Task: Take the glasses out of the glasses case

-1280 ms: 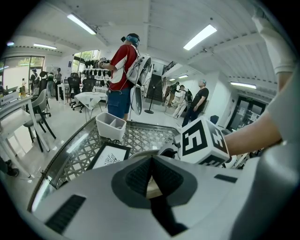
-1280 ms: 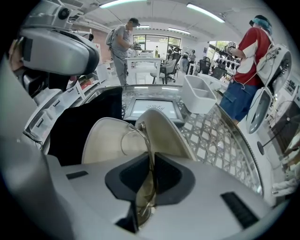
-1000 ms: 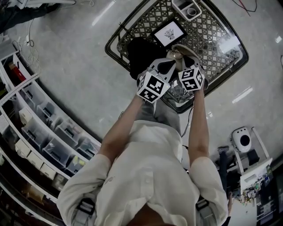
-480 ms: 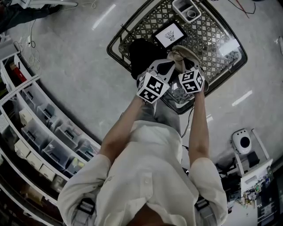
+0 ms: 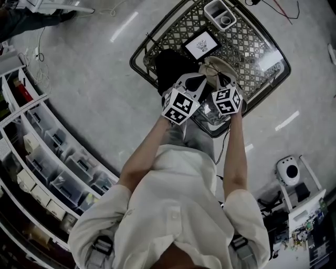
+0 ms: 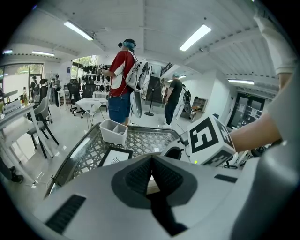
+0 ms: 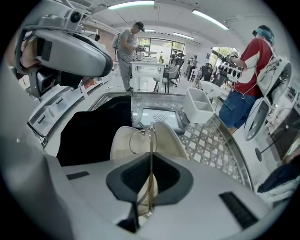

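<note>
An open beige glasses case (image 5: 216, 67) lies on the lattice table, its two shells (image 7: 165, 136) spread wide in the right gripper view. Thin wire-frame glasses (image 7: 142, 139) stand upright over the case, with my right gripper (image 7: 151, 177) shut on their frame. My left gripper (image 6: 151, 176) is shut with a beige sliver of the case (image 6: 153, 186) pinched between its pads. In the head view the left gripper (image 5: 195, 83) and the right gripper (image 5: 221, 83) sit side by side above the case and hide most of it.
A black cloth (image 5: 170, 65) lies left of the case, a framed card (image 5: 201, 44) lies beyond it, and a white two-part tub (image 5: 221, 12) stands at the table's far edge (image 5: 273, 79). Shelving with bins (image 5: 58, 157) is to the left. People stand past the table (image 6: 119, 82).
Both grippers stay together over the case with their holds unchanged. Only the head view has drifted slightly.
</note>
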